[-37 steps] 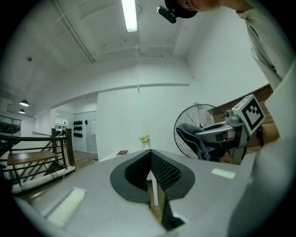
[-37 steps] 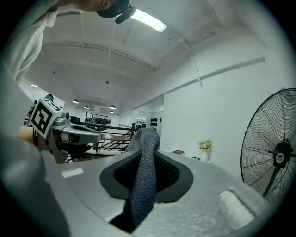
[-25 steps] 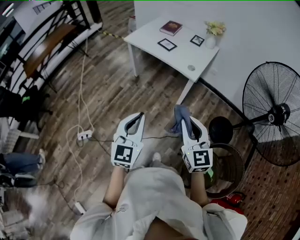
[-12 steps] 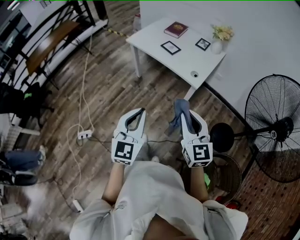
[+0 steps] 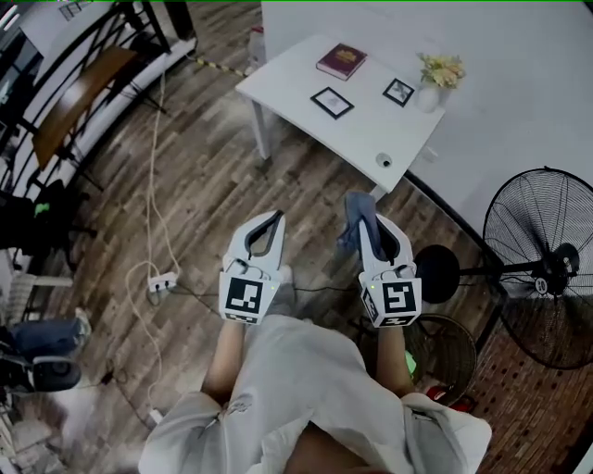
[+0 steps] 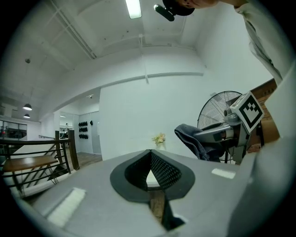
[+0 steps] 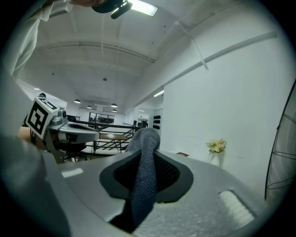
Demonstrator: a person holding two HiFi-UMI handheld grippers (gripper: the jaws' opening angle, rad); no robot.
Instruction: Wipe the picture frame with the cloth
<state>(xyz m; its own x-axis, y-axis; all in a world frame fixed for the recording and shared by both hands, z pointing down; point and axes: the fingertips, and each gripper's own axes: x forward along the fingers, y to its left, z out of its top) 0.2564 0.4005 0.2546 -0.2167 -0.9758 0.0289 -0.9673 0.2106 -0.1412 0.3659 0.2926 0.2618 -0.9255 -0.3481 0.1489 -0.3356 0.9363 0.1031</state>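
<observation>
Head view: the right gripper (image 5: 367, 225) is clamped on a grey cloth (image 5: 356, 213), which sticks out past its tips. The left gripper (image 5: 274, 218) has its jaws together with nothing between them. Both hang over the wooden floor (image 5: 195, 194), well apart from the white worktop (image 5: 371, 130). There a frame (image 5: 331, 102) lies near a book (image 5: 341, 61), and a second frame (image 5: 398, 91) just beside a vase (image 5: 429, 95).

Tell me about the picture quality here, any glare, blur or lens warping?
Head view: dim but fairly sharp, white table brightest. Left gripper view: fisheye with black corners, ceiling lamp glares. Right gripper view: same fisheye, cloth close and crisp.
</observation>
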